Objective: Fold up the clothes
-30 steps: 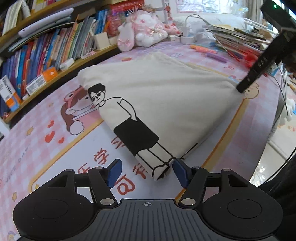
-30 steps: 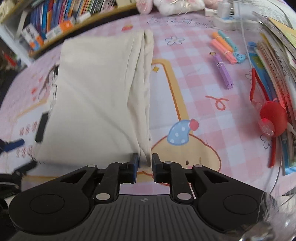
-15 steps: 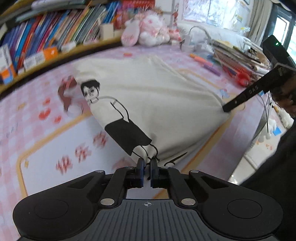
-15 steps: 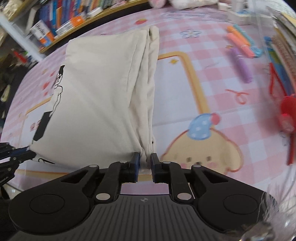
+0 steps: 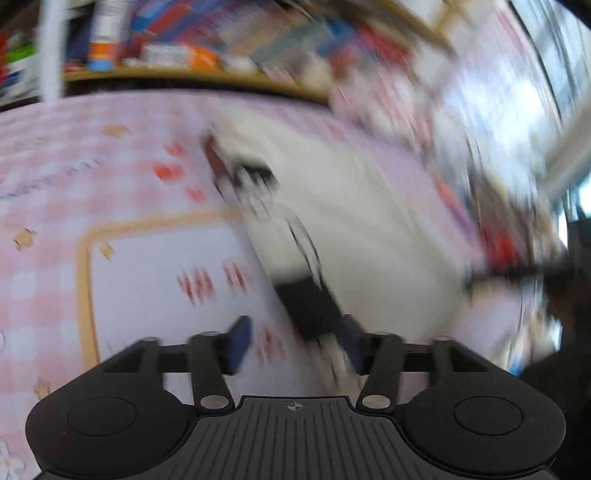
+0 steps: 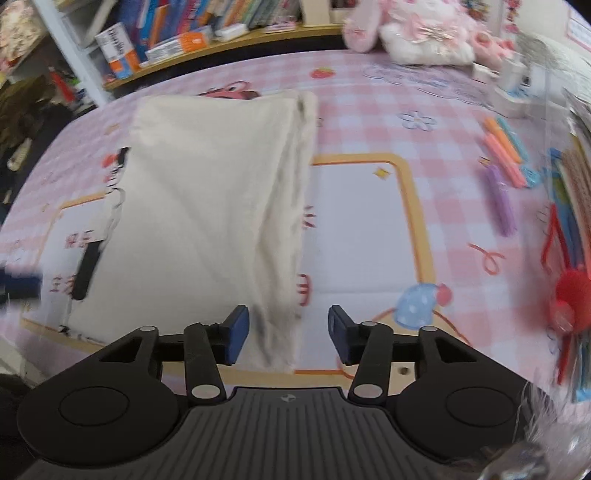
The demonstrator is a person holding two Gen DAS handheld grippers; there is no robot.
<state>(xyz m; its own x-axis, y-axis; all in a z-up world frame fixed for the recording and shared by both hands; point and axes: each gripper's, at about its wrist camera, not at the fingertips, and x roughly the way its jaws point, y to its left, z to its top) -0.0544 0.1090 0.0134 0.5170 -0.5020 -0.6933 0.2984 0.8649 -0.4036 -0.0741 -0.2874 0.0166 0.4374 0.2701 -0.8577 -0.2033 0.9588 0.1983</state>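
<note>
A cream T-shirt with a black cartoon figure lies folded lengthwise on the pink checked mat. My right gripper hovers over the shirt's near right corner. Its jaws are opening, and the folded edge lies loose between the blue pads without being pressed. The left wrist view is badly blurred. It shows the shirt running away to the upper right. My left gripper is at the near corner by the printed legs, jaws opening, with cloth beside its right pad but not pinched. Its blue pad shows at the left edge.
A low bookshelf runs along the far side, with pink plush toys beside it. Coloured pens, a stack of notebooks and a red object crowd the right side. The mat's near edge lies just below the right gripper.
Both grippers were shut on the shirt's near corners half a second ago; both now stand open and the shirt lies released. The left gripper has swung sideways and rolled, which blurs its view.
</note>
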